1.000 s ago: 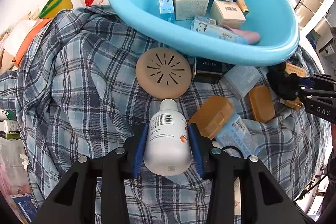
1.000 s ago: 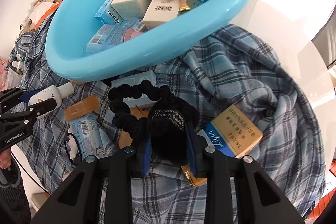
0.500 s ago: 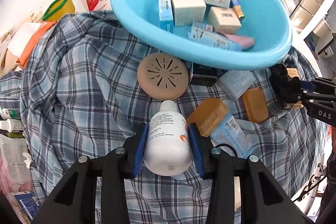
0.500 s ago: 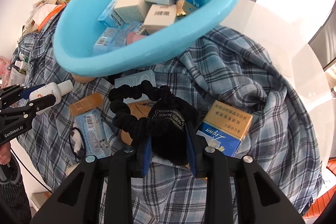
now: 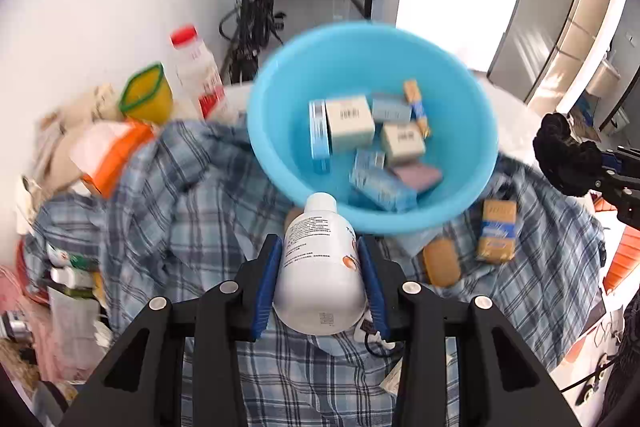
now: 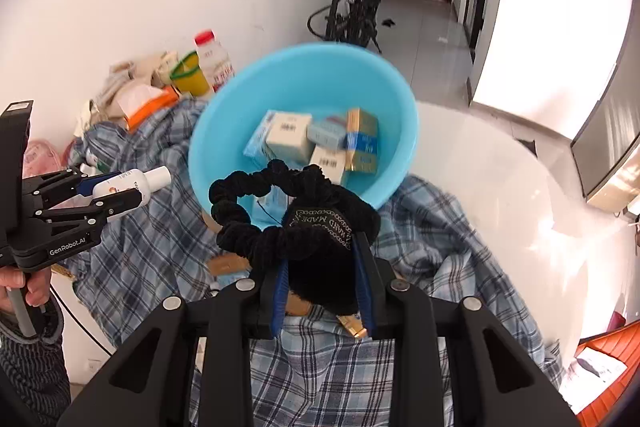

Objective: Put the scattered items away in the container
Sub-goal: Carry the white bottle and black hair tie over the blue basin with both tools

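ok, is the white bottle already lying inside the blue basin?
No, the white bottle is clamped between the left gripper pads, held in front of the blue basin, not in it.

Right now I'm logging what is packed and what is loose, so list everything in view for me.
Basin: one, light blue, on the plaid cloth.
Boxes: several, cream, blue and gold, inside the basin.
Plaid cloth: one, blue and white, covering the surface.
Gold-and-blue box: one, on the cloth right of the basin.
Tan cases: at least one, on the cloth.
Drink bottle: one, white with red cap, behind the cloth.
Bicycle: one, dark, by the far wall.
White bottle: one, in the left gripper.
Black scrunchie: one, in the right gripper.
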The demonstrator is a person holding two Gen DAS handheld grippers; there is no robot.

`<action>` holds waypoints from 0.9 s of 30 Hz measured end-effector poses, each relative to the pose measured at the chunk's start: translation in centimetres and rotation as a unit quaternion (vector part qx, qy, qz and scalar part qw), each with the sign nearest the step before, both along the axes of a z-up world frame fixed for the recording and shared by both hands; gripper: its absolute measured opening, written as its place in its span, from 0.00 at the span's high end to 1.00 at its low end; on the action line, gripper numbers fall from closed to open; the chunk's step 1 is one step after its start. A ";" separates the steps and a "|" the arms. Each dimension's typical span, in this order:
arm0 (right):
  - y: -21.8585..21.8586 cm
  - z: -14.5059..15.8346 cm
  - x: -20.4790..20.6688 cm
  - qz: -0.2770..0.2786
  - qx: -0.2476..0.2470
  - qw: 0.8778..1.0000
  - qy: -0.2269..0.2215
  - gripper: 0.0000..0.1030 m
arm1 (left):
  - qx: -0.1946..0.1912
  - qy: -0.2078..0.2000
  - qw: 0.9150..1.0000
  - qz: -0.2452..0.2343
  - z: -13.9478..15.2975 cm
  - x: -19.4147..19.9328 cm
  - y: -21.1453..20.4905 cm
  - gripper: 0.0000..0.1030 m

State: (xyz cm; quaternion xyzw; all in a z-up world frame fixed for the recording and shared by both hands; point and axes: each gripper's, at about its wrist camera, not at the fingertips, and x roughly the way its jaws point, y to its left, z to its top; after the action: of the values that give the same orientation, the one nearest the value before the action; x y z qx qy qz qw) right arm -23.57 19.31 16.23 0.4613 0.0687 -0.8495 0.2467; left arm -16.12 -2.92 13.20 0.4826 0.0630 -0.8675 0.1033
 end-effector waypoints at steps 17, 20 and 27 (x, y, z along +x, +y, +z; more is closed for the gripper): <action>0.6 -0.1 -0.1 -0.002 0.009 1.000 -0.015 0.73 | -0.015 0.007 1.000 -0.017 1.7 -0.1 1.3 0.59; 0.6 -0.2 -0.4 -0.003 0.009 1.000 -0.016 0.73 | -0.012 0.006 1.000 -0.013 1.6 -0.7 1.3 0.59; -0.5 0.2 -2.9 -0.010 -0.007 1.000 -0.016 0.73 | 0.007 0.014 1.000 -0.005 1.4 -3.0 0.9 0.59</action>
State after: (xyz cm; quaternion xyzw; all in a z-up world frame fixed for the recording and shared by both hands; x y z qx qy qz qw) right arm -26.47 18.84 16.39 0.4734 0.0543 -0.8450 0.2429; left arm -19.17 -2.02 14.56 0.4714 0.0680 -0.8741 0.0950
